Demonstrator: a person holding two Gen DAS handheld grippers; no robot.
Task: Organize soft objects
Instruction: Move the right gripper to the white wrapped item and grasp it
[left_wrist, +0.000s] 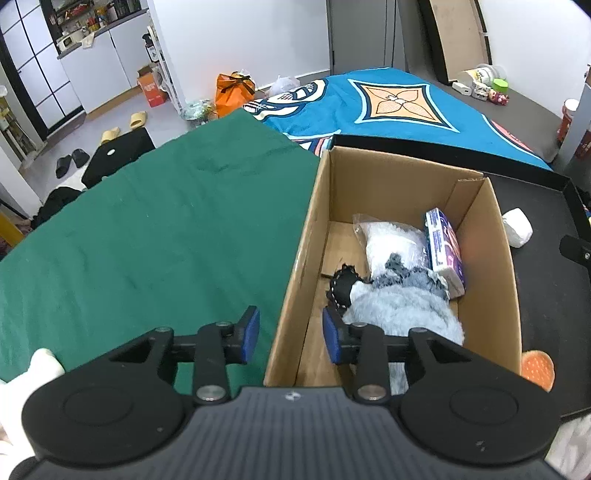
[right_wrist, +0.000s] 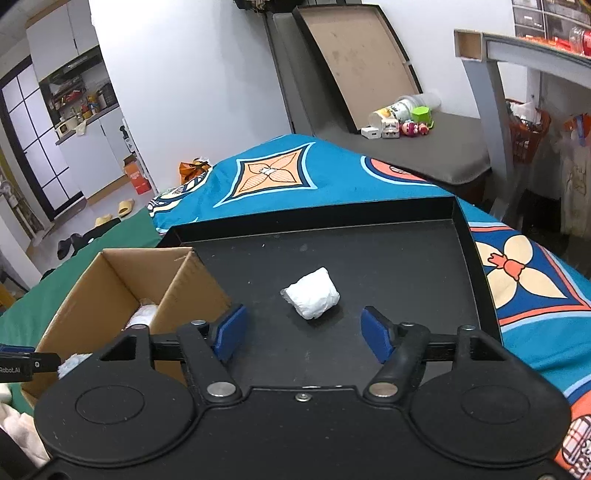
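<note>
A cardboard box (left_wrist: 314, 206) stands on a black tray and holds a grey-blue fluffy item (left_wrist: 399, 306), a white bagged soft item (left_wrist: 391, 240), a black piece (left_wrist: 341, 284) and a purple packet (left_wrist: 443, 243). My left gripper (left_wrist: 291, 332) is open and empty, straddling the box's near left wall. A white wrapped soft bundle (right_wrist: 312, 295) lies on the black tray (right_wrist: 406, 258), just ahead of my open, empty right gripper (right_wrist: 301, 332). The bundle also shows in the left wrist view (left_wrist: 517, 227). The box shows at the left of the right wrist view (right_wrist: 122, 273).
A green cloth (left_wrist: 147, 229) covers the surface left of the box. A blue patterned blanket (right_wrist: 295, 177) lies beyond and right of the tray. An orange spotted item (left_wrist: 537, 367) sits by the box's right side. Toys and a jar (right_wrist: 402, 122) stand far back.
</note>
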